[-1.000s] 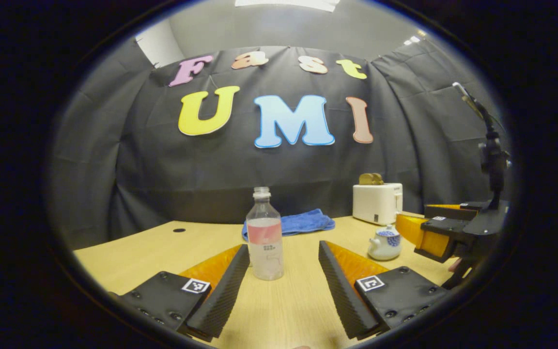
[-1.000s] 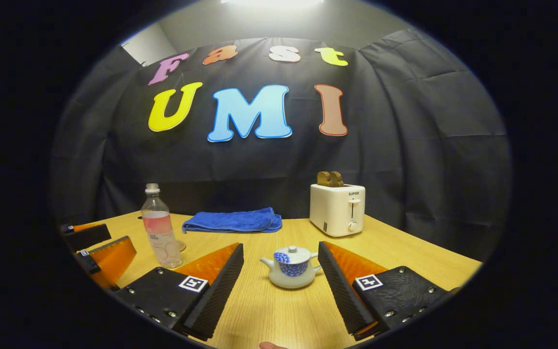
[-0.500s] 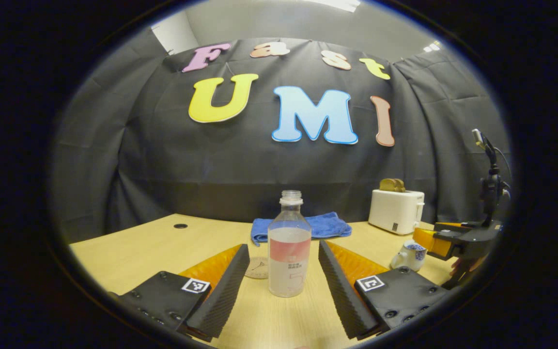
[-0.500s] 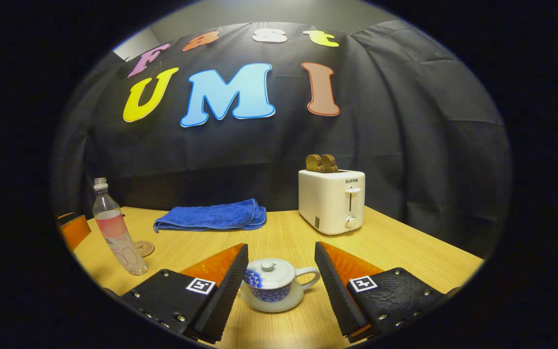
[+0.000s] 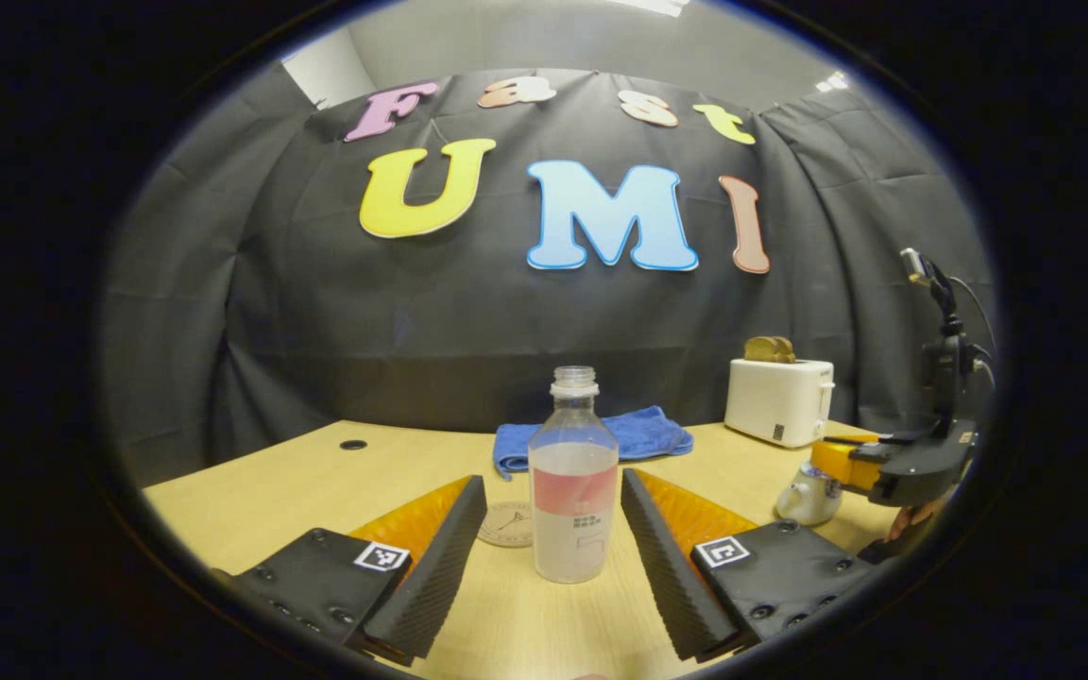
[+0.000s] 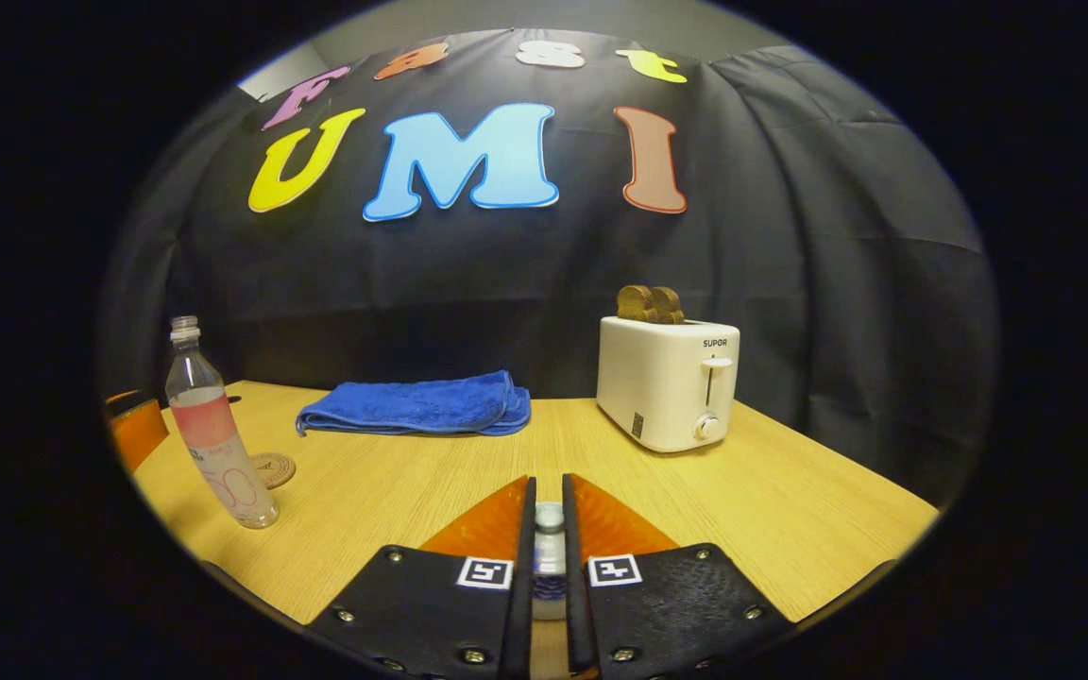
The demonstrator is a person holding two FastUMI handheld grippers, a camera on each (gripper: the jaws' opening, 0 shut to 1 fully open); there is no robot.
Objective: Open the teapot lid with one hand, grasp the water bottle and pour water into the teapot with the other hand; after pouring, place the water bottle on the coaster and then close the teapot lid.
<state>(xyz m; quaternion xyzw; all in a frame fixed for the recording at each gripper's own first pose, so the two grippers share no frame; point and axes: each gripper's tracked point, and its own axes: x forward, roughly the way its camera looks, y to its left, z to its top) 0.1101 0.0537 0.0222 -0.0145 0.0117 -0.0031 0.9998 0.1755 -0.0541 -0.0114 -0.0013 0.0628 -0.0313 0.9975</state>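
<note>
Jaws of the right gripper (image 6: 544, 529) pinch the teapot lid (image 6: 549, 518).

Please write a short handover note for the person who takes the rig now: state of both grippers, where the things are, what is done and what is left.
Left gripper: open, fingers either side of the water bottle, not yet gripping. The bottle stands upright on the table, cap off, partly full.
Right gripper: shut on the teapot lid knob; the teapot sits beneath on the table, lid not visibly lifted.
Coaster lies just behind the bottle, bare.
Done: both grippers are in position.
Left: lift lid, grasp bottle, pour, set bottle on coaster, close lid.
</note>
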